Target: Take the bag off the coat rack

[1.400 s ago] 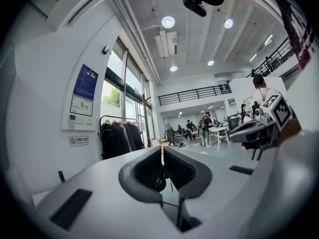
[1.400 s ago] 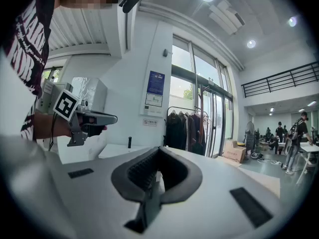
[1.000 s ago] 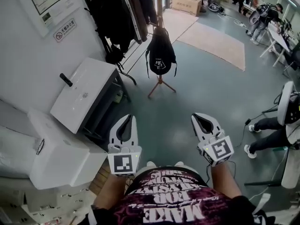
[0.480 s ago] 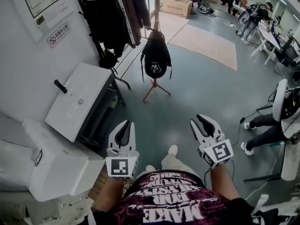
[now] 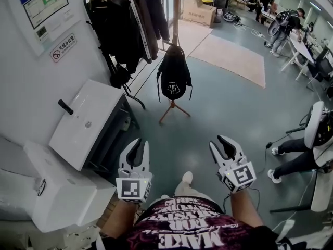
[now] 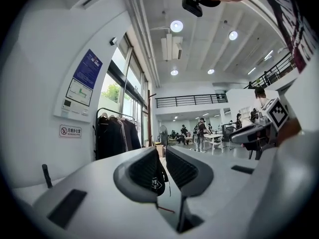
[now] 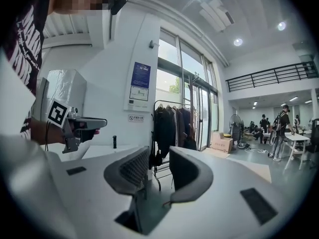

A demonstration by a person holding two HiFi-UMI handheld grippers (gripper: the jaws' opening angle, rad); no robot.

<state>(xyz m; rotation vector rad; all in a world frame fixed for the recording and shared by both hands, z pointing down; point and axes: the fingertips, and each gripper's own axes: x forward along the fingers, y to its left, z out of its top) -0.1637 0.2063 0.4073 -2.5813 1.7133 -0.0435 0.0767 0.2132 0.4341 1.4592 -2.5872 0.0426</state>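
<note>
A black bag hangs by its top loop from the wooden coat rack pole, a few steps ahead of me. Both grippers are held low, well short of it. The left gripper points at the bag, and the bag shows through the narrow gap between its jaws, nothing held. The right gripper is to the right, its jaws opening with nothing between them. In the right gripper view, the right gripper faces the clothes rail.
A rail of dark coats stands left of the pole. A white cabinet and a white box line the wall at my left. A seated person is at the right. A beige mat and a cardboard box lie beyond.
I have stepped forward, so the bag and rack sit a little nearer. The right gripper's jaws have spread apart. The left gripper looks the same.
</note>
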